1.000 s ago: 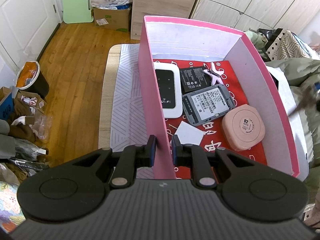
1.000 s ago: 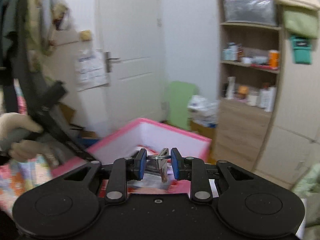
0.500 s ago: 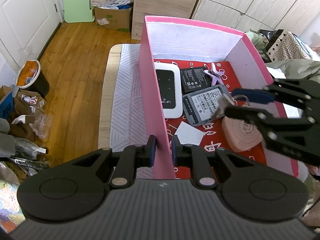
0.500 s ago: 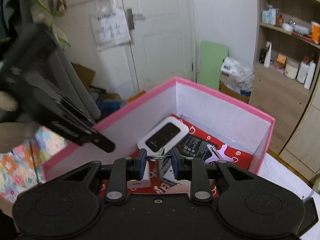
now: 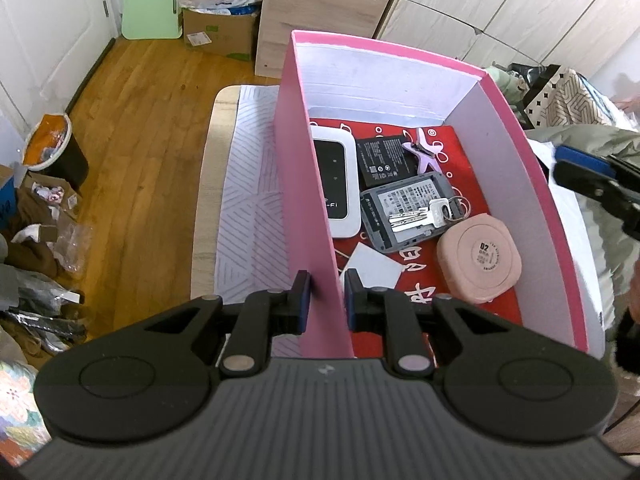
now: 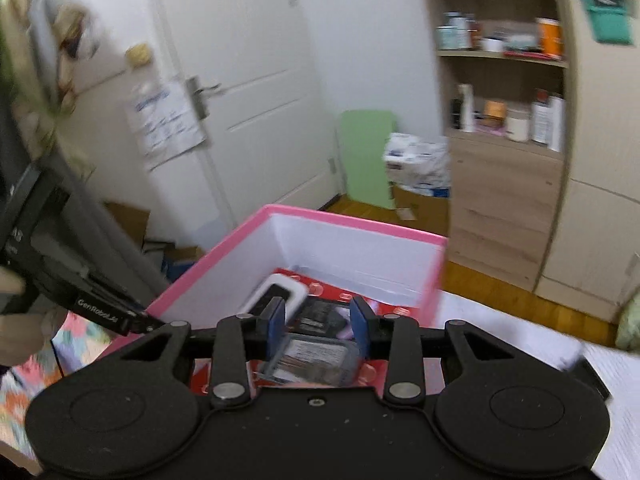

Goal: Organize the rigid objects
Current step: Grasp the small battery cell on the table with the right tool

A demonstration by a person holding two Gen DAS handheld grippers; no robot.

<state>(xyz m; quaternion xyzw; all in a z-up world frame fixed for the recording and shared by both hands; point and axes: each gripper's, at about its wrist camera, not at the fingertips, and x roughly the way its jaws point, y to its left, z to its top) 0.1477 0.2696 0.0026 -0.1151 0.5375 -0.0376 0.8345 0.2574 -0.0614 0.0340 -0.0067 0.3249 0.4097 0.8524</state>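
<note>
**Two claws at a pink box**

We clamp our left claw (image 5: pixel 325 298) on the near wall of the pink box (image 5: pixel 304 184). Inside the box, a bunch of keys (image 5: pixel 424 215) lies on a grey device (image 5: pixel 384 216), beside a pink round case (image 5: pixel 480 258). Our right claw (image 6: pixel 318 326) hovers above the box, jaws apart, holding nothing.

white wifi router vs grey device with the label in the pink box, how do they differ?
The white rounded wifi router with a black glossy panel lies against the pink cardboard box's left wall; the grey label-covered device sits mid-box. The router is bare on top; the grey device carries a silver key bunch. The router looks longer. Both lie flat on the red floor.
</note>
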